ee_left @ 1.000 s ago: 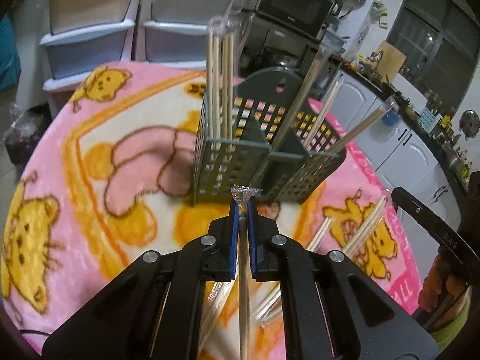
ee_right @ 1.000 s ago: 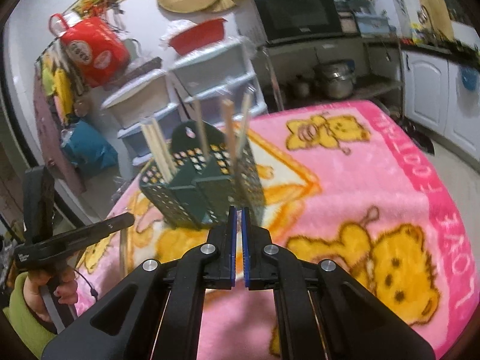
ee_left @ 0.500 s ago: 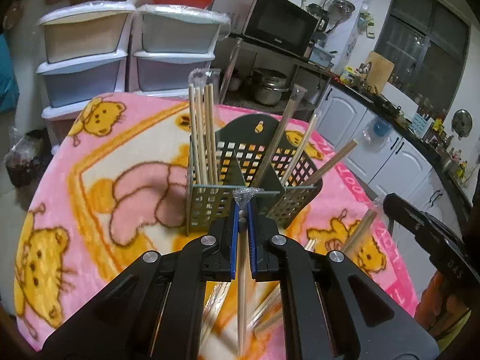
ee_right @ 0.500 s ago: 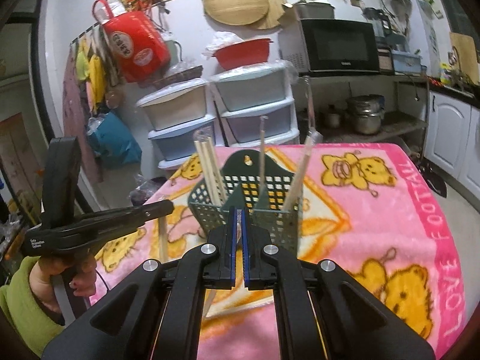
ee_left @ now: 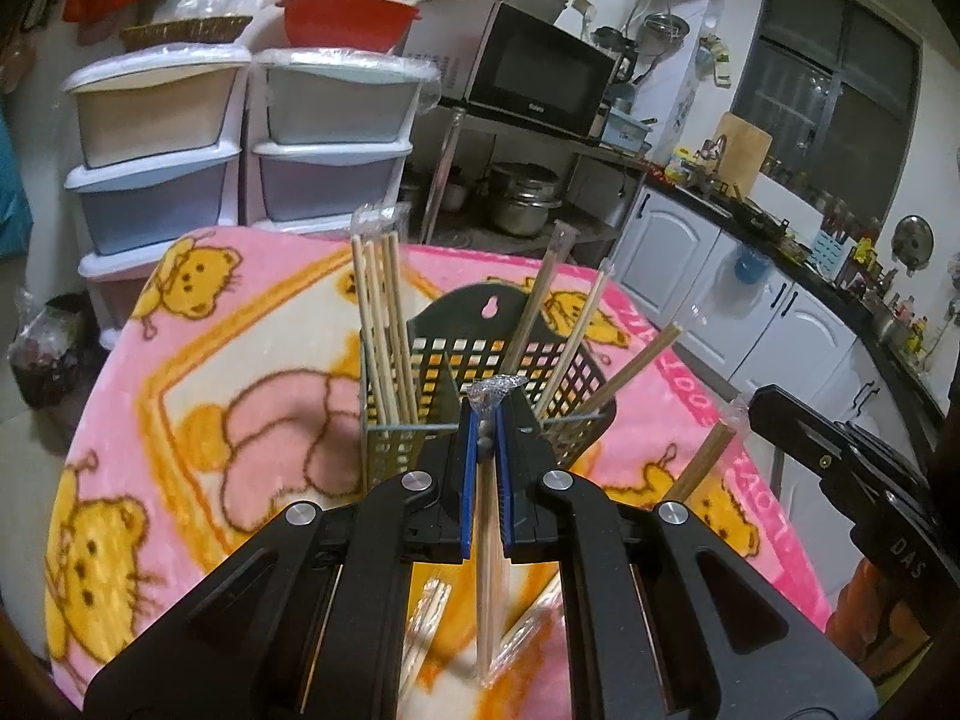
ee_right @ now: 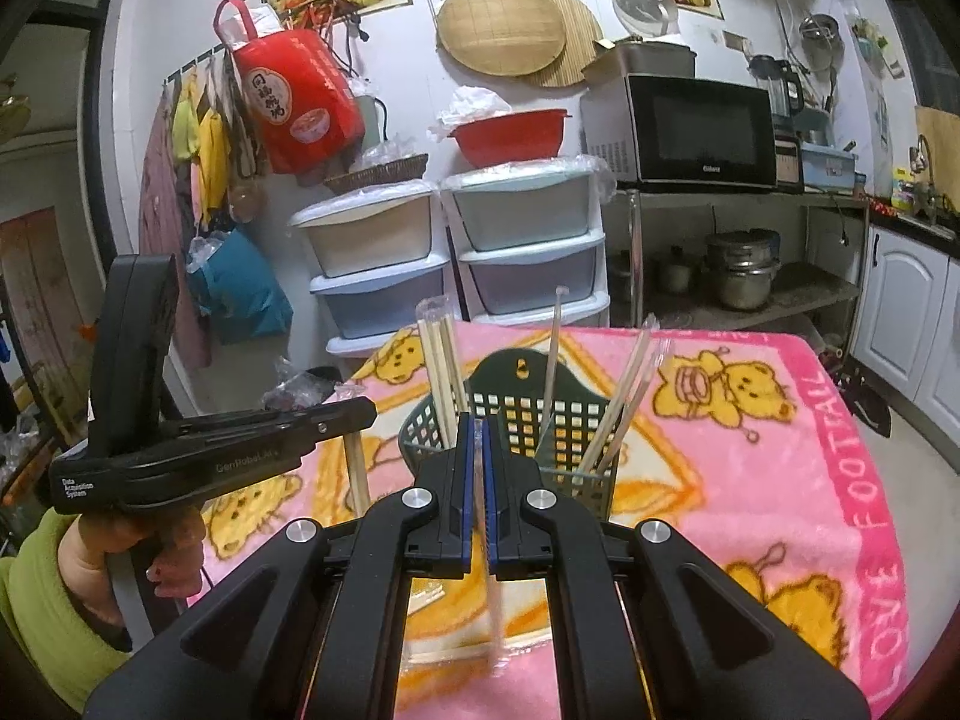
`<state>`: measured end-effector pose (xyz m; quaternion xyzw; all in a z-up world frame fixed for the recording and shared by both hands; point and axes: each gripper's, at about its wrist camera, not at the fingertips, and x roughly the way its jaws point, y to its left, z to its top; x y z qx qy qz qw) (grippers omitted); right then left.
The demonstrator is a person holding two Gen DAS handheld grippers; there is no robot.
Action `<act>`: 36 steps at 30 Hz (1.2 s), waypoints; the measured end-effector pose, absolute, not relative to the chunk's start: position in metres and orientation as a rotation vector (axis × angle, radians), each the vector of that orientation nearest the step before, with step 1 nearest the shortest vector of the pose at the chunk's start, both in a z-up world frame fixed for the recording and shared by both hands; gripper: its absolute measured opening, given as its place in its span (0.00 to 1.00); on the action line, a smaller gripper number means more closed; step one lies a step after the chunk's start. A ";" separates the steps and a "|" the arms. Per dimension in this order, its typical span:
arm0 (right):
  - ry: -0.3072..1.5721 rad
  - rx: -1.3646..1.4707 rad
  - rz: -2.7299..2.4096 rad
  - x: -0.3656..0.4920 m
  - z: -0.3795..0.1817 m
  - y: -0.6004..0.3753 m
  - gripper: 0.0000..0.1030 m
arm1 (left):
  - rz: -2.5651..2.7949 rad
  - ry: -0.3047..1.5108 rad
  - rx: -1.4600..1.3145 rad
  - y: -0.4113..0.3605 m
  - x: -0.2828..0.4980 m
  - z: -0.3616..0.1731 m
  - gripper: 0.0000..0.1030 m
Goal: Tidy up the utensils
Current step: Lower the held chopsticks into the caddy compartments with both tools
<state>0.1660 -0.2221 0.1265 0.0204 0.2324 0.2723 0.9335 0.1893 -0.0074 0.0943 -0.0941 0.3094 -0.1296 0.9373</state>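
Chopsticks in clear wrappers, one pair pinched in each gripper, hang above the pink bear blanket (ee_left: 150, 420) just short of the green utensil basket (ee_left: 480, 354).

Biggest risk is the basket itself: light, perforated, standing on soft fleece, it looks easy to tip if a descending tip catches its rim or divider. Next, the leaning chopsticks (ee_left: 576, 336) already standing in its right-hand cells could block the way or get knocked out. The left gripper (ee_left: 483, 450) is clamped near the top of its wrapped pair (ee_left: 487, 570), so the long free end could swing and miss a cell. The right gripper (ee_right: 478, 462) has its jaws closed on a slick wrapped pair (ee_right: 493, 606), which may slip.
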 end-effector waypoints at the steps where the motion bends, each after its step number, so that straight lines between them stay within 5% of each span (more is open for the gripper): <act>1: 0.469 0.040 0.555 0.166 0.129 -0.222 0.03 | -0.266 0.627 -0.191 -0.008 0.190 0.097 0.03; 36: 0.284 0.016 0.561 0.186 0.204 -0.210 0.03 | -0.257 0.416 -0.171 -0.018 0.215 0.187 0.03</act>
